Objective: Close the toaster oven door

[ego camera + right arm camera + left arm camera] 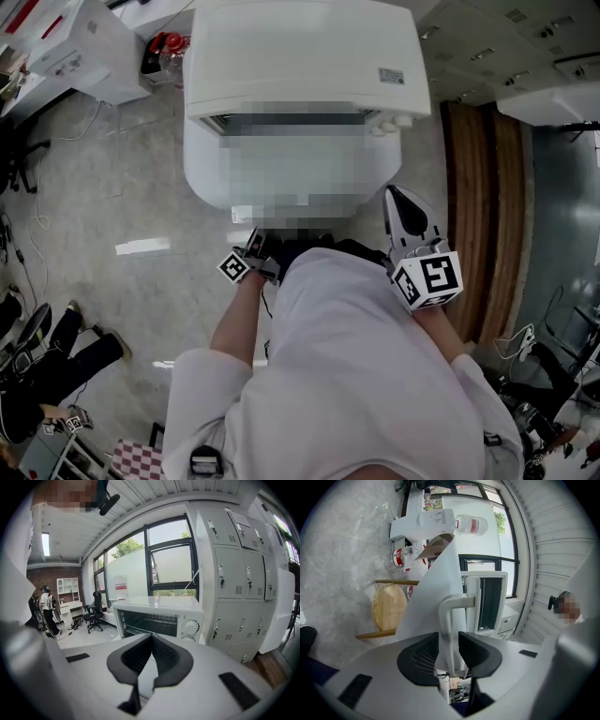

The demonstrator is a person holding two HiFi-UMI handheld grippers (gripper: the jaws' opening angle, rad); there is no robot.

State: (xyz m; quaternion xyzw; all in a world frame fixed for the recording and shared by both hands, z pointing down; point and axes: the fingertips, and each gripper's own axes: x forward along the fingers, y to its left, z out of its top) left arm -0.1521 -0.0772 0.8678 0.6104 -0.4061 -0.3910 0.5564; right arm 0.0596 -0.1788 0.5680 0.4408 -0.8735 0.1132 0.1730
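Note:
The white toaster oven (300, 56) stands in front of me with its door (202, 178) folded down and open. In the left gripper view the door's white handle bar (447, 613) runs up between the jaws of my left gripper (449, 645); a thin gap shows beside the right pad, so the jaws are open around it. In the head view the left gripper (261, 247) sits at the door's front edge. My right gripper (397, 197) hovers beside the door's right side, shut and empty. Past the right gripper (151, 639) I see the oven (187, 609) and its dark cavity (150, 622).
A white machine (84, 47) and red-capped bottles (169, 47) stand at the back left. A wooden strip (478, 206) runs along the floor on the right. A person's legs (56, 356) are at the lower left. Grey lockers (239, 564) stand right of the oven.

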